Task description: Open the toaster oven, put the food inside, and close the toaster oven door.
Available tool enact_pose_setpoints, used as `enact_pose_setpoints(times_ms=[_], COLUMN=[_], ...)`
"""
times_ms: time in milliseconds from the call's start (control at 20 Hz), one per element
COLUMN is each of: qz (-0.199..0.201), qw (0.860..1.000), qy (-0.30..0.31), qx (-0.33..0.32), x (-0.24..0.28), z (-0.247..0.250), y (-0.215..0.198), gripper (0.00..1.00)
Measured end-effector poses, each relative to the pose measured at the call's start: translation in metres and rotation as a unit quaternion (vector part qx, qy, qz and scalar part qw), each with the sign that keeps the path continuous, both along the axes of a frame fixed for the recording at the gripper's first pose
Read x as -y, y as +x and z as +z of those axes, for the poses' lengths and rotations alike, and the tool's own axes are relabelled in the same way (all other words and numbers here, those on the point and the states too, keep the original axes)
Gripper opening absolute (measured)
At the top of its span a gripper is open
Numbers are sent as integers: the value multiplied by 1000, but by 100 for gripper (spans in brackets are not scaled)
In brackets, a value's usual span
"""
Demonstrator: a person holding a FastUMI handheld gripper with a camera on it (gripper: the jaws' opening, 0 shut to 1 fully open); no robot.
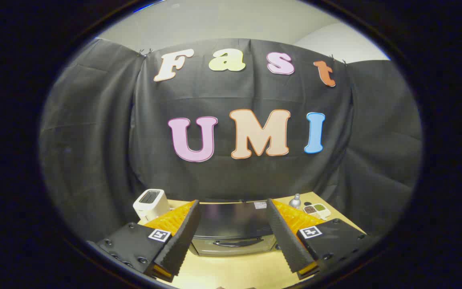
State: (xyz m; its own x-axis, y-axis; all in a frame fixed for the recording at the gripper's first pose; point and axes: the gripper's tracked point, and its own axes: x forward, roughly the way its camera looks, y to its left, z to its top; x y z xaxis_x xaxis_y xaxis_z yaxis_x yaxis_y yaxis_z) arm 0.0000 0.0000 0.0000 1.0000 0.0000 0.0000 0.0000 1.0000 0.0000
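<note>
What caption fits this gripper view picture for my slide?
Open hand-held gripper faces the closed toaster oven on the table, its fingers apart.

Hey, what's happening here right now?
A person's hand-held tool is open and holding nothing, its fingers spread either side of a toaster oven on the wooden table. The oven door with its handle is shut, just ahead of the fingers. A white toaster sits to one side, a small seasoning tray to the other.
</note>
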Motion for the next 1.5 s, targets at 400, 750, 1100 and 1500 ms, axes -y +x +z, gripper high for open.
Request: enact_pose_setpoints(times_ms=[400,750,1100,1500], qz=[-1,15,-3,-23], qw=[1000,1000,1000,999], qy=[-9,-13,-8,-23], qx=[0,-1,-19,-33], x=[-7,-21,-11,-1], z=[-9,-14,-32,-69], y=[-2,1,13,55], gripper=[100,100,100,100])
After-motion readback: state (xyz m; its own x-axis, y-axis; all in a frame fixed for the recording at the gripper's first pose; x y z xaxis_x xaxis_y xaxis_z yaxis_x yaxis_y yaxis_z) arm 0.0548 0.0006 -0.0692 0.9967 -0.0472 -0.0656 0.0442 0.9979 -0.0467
